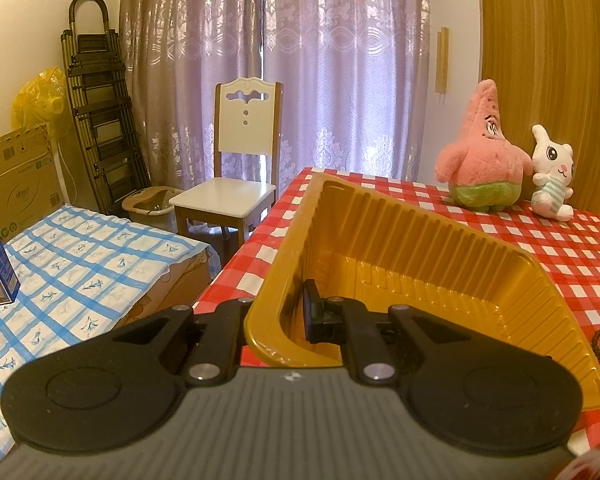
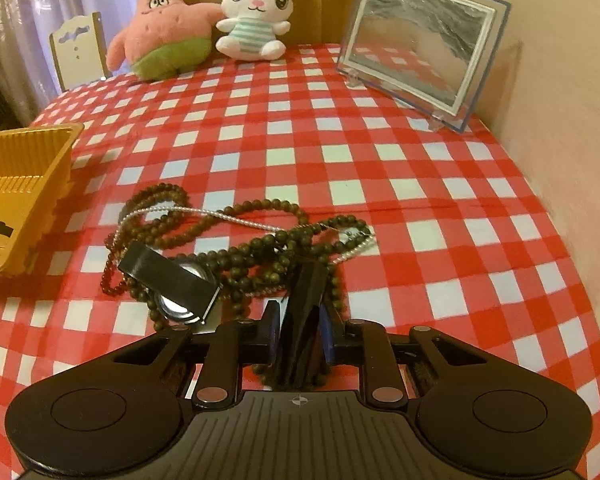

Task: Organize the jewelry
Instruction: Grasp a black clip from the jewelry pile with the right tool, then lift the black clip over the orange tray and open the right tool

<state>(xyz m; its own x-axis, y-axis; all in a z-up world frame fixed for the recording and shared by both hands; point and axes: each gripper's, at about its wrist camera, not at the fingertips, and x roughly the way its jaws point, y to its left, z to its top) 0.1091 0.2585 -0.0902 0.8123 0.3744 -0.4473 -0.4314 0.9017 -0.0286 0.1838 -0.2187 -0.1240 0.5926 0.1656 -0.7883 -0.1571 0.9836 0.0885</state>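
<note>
L tool clamped on yellow tray rim; R tool closed on dark bead strand.

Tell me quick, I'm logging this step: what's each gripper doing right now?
Left gripper: shut on the gold tray wall.
Right gripper: shut on the dark strap amid the bead necklaces.

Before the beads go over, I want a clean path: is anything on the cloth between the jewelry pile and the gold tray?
Nothing visible does. Only bare red-and-white checked tablecloth lies between the dark wooden bead strands and the ribbed gold plastic tray at the left.
</note>
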